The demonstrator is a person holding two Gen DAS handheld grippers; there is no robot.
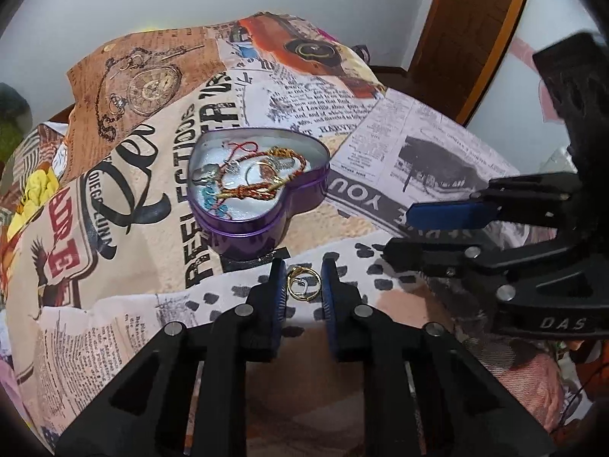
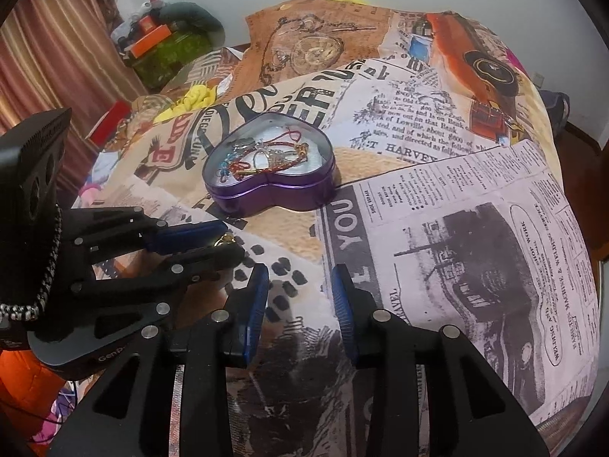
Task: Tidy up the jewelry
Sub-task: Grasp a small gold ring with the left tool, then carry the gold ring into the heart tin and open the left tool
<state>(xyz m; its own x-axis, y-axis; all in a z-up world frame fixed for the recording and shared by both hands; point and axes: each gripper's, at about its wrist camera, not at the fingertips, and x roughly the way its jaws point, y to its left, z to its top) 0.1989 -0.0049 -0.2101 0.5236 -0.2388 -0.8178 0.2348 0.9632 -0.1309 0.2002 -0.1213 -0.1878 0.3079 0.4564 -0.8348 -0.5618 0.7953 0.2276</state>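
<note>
A purple heart-shaped tin (image 1: 243,224) stands open on the newspaper-print cloth, holding bracelets, rings and a red-gold cord (image 1: 259,186). It also shows in the right wrist view (image 2: 281,198). A gold ring (image 1: 302,285) lies on the cloth between the fingertips of my left gripper (image 1: 303,283), whose jaws stand apart on either side of it and do not clamp it. The ring peeks out beside the left gripper's fingers in the right wrist view (image 2: 224,240). My right gripper (image 2: 298,285) is open and empty over the cloth, to the right of the left one.
The newspaper-print cloth (image 2: 456,198) covers a rumpled bed. Boxes and green items (image 2: 167,45) sit at the far left by a curtain (image 2: 68,57). A yellow cloth (image 2: 194,99) lies behind the tin. A wooden door frame (image 1: 475,38) stands at the right.
</note>
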